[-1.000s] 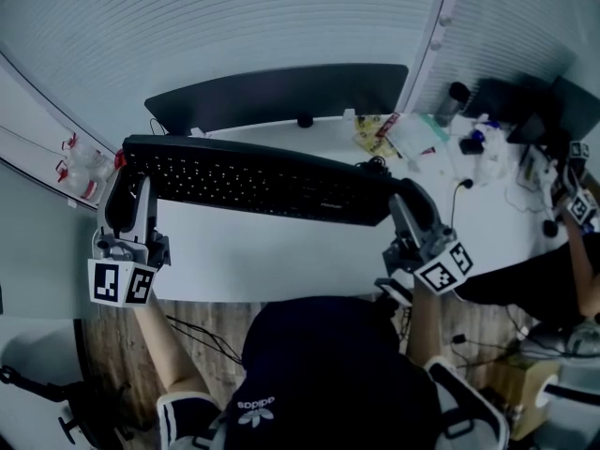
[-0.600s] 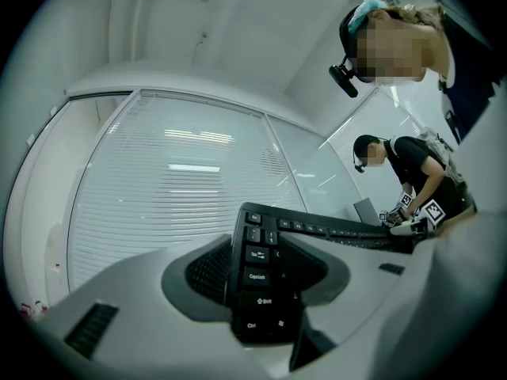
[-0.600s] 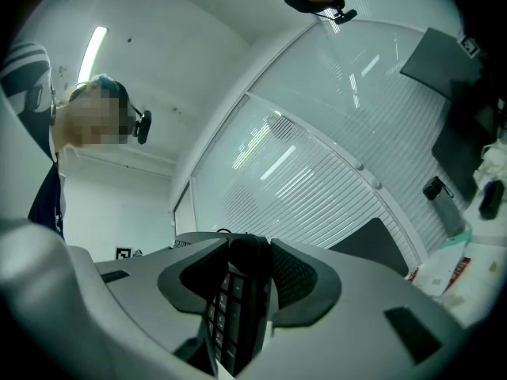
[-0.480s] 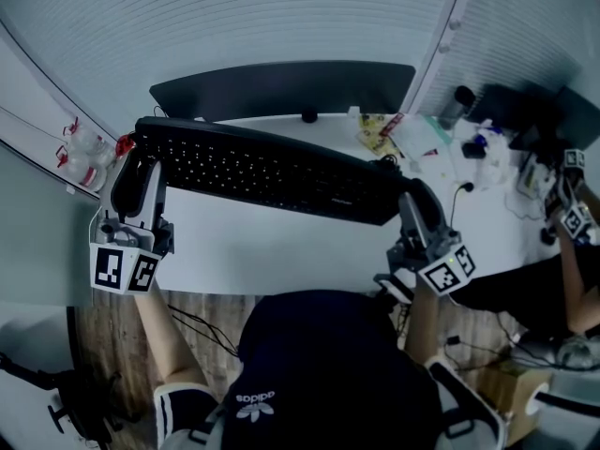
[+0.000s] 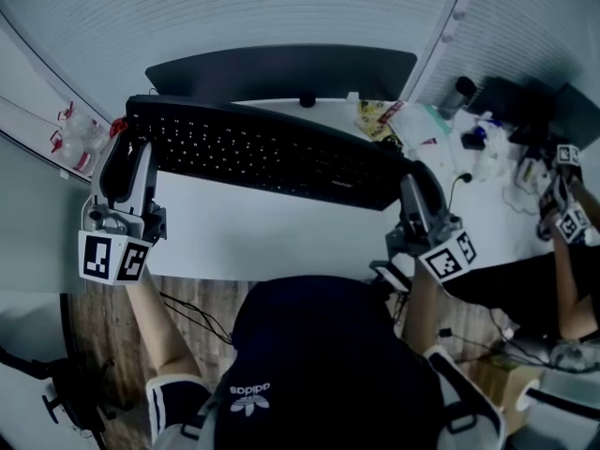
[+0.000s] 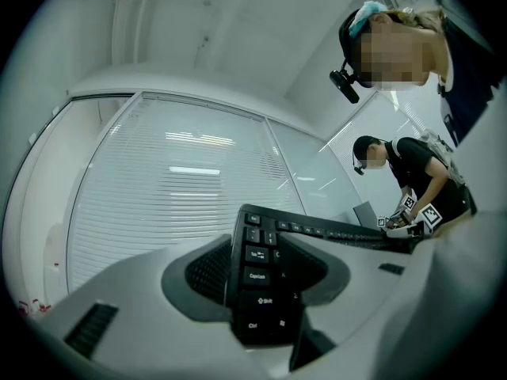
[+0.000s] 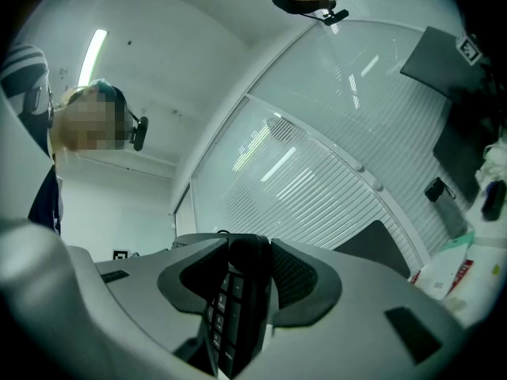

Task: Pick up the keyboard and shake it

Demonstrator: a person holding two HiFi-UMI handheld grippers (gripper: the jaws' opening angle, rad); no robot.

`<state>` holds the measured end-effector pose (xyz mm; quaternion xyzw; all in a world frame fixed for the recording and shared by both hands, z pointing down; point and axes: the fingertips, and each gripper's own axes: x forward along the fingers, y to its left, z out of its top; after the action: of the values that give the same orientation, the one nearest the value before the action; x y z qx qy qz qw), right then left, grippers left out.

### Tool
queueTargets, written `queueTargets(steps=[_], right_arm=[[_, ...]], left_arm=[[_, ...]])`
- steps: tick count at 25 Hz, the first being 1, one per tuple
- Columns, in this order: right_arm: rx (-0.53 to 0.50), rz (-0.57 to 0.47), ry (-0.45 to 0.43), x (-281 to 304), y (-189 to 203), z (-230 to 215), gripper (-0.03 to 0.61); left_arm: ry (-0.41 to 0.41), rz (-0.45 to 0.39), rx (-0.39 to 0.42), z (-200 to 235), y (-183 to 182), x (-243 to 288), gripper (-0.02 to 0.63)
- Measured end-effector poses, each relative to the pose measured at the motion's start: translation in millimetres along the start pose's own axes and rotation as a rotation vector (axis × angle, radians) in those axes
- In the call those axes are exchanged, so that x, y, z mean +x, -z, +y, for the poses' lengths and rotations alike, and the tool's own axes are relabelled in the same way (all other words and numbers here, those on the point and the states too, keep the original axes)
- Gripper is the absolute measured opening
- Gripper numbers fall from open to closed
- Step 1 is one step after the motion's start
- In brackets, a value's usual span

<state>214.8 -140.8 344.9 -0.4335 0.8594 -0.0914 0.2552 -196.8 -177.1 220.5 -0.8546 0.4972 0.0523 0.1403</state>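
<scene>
In the head view, the black keyboard [image 5: 267, 156] is held over the white table [image 5: 272, 247], just in front of the dark monitor [image 5: 281, 71]. It lies across the picture, with its left end a little farther up than its right end. The left gripper [image 5: 128, 150] clamps the left end and the right gripper [image 5: 410, 182] clamps the right end. At the far right edge a second person's arm [image 5: 565, 279] reaches over a cluttered desk [image 5: 487, 153].

In the left gripper view, the two dark pads [image 6: 207, 271] are pinching the short edge of the keyboard, beside the keys Tab, Caps Lock, Shift and Ctrl. The keyboard runs away from the camera towards the right. Behind it stands a glass wall with blinds [image 6: 174, 188].

In the right gripper view, the jaws stand wide and their pads [image 7: 299, 279] press on both faces of the other end of the keyboard, which is seen edge-on, with rows of keys on its left side.
</scene>
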Motion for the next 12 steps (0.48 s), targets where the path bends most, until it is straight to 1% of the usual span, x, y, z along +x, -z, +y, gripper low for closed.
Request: queueTargets(steps=[6, 12], right_arm=[[-0.003, 0.003, -0.012, 0.6, 1.3, -2.2, 0.158], [-0.001, 0.015, -0.014, 2.0, 3.8, -1.5, 0.158]], left_arm=[[-0.011, -0.017, -0.002, -0.6, -3.0, -1.9, 0.187], [-0.013, -0.011, 0.0, -0.8, -3.1, -3.6, 0.187]])
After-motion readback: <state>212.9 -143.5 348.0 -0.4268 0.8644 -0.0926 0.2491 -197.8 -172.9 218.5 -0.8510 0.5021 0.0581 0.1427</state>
